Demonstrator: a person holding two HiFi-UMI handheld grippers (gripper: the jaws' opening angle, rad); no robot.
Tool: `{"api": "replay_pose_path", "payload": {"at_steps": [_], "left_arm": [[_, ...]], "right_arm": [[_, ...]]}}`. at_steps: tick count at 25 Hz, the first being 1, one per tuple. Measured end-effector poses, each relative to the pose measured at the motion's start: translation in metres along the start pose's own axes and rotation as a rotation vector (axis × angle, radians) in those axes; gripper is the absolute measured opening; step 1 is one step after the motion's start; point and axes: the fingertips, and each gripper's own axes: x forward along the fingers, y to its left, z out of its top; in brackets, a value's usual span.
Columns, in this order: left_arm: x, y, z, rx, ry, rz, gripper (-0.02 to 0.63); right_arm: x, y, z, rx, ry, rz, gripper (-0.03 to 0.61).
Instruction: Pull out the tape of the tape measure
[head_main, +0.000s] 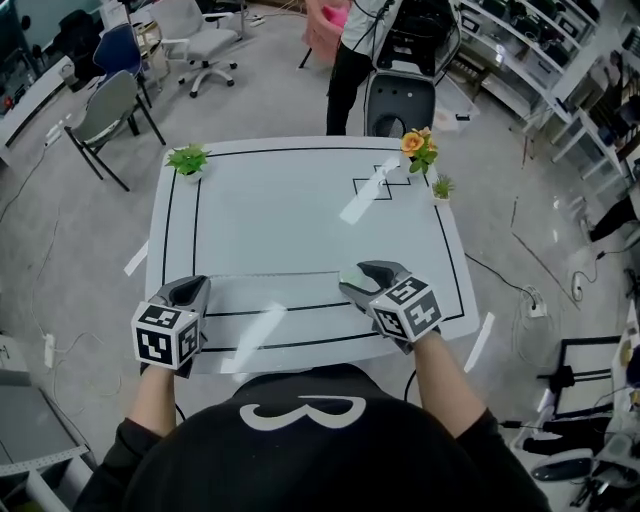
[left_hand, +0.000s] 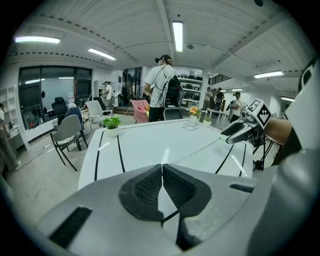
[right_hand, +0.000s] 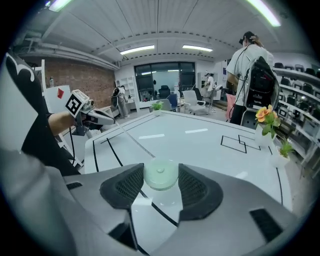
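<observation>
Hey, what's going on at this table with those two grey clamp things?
A person holds a gripper in each hand over a white table. The right gripper clamps a round, pale green tape measure. The left gripper is shut on the end of its tape, which stretches between them.

Tape measure (right_hand: 161, 174) sides hidden by pads (right_hand: 129, 186), tape (right_hand: 135, 139) markings too small
</observation>
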Motion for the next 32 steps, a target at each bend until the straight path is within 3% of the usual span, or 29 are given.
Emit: {"api": "replay_pose_path", "payload": {"at_steps": [11, 16, 22, 27, 32], "left_arm": [[0.041, -0.004, -0.055, 0.038, 0.157, 0.066, 0.012], [0.044, -0.002, -0.064, 0.1, 0.188, 0.113, 0.014], [0.039, 0.003, -0.069, 0.094, 0.208, 0.138, 0.025], [0.037, 0.005, -0.068, 0.068, 0.196, 0.123, 0.12], [0.025, 0.0, -0.053, 0.018, 0.126, 0.098, 0.16]], "right_arm": [[0.039, -0.01, -0.043, -0.085, 0.128, -0.013, 0.219], [0.047, -0.007, -0.049, -0.087, 0.134, -0.042, 0.219], [0.045, -0.009, -0.05, -0.055, 0.13, -0.053, 0.224], [0.035, -0.009, -0.043, -0.066, 0.076, -0.071, 0.227], [0.009, -0.007, -0.026, 0.089, -0.068, -0.029, 0.227]]}}
